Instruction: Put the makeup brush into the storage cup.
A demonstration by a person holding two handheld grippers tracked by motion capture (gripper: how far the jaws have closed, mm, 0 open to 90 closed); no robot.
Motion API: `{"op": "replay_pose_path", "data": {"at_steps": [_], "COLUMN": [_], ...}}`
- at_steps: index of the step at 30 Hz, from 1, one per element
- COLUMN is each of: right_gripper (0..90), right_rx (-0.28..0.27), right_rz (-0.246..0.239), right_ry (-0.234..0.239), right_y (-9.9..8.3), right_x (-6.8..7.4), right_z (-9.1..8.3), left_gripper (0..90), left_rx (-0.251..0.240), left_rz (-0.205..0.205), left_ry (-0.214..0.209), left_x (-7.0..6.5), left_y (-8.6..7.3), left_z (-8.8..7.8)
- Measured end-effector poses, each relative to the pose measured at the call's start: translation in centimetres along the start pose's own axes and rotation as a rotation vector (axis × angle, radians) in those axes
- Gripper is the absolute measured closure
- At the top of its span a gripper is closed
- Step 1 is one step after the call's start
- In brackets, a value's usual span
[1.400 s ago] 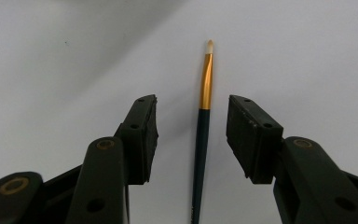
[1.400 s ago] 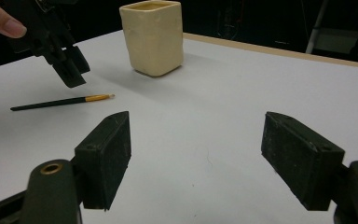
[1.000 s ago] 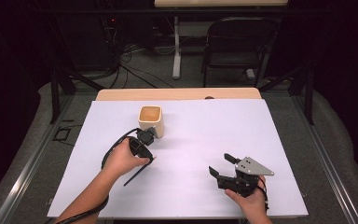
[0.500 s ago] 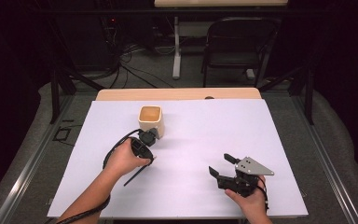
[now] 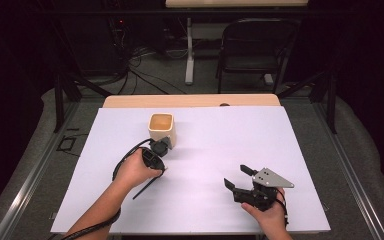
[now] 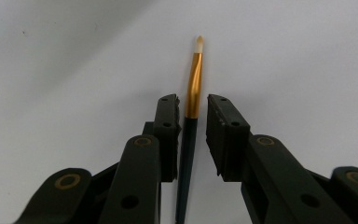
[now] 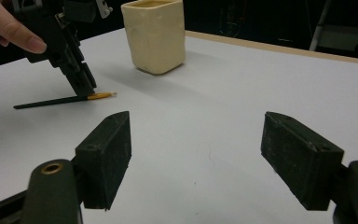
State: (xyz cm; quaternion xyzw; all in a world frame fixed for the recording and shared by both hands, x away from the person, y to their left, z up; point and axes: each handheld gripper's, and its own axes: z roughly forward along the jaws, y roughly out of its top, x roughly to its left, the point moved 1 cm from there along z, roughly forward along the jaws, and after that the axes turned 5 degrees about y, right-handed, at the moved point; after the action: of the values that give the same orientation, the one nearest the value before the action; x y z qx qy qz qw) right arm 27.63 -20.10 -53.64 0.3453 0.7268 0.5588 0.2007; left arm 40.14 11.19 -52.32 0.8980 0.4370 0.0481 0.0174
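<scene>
A thin paintbrush (image 6: 193, 79) with a dark handle, gold ferrule and pale tip lies flat on the white table (image 5: 205, 140). My left gripper (image 6: 191, 100) points down over it, and its jaws have just been closing. The brush runs between them with a small gap still showing on each side. In the high view the left gripper (image 5: 155, 152) stands just in front of a cream square cup (image 5: 161, 127), and the brush handle (image 5: 142, 189) sticks out toward the person. My right gripper (image 5: 235, 175) rests open at the front right, with nothing between its jaws.
In the right gripper view the cup (image 7: 154, 35) stands upright behind the left gripper (image 7: 81, 81) and the brush (image 7: 60, 100). A black cable (image 5: 125, 157) loops left of the left hand. A dark chair (image 5: 255, 47) stands beyond the table's far edge.
The left hand has barely shifted in front of the cup. The right hand has kept still.
</scene>
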Motion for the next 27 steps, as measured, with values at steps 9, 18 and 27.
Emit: {"op": "replay_pose_path", "data": {"at_steps": [9, 18, 27], "right_gripper": [24.4, 24.4, 24.6], "right_rx": [0.0, -0.003, -0.002], "right_rz": [0.004, 0.009, 0.012], "right_ry": [0.001, 0.003, 0.003], "right_y": [0.0, -0.1, -0.1], "right_x": [-0.1, -0.1, -0.1], "right_z": [-0.1, -0.1, -0.1], "left_gripper": [75.6, 77.8, 81.0], "left_rx": [0.008, 0.016, 0.025], "left_rz": [-0.005, -0.004, -0.006], "left_ry": [0.004, 0.005, 0.009], "left_x": [-0.1, -0.1, 0.0], "left_y": [0.6, 0.8, 0.8], "left_z": [0.5, 0.7, 1.1]}}
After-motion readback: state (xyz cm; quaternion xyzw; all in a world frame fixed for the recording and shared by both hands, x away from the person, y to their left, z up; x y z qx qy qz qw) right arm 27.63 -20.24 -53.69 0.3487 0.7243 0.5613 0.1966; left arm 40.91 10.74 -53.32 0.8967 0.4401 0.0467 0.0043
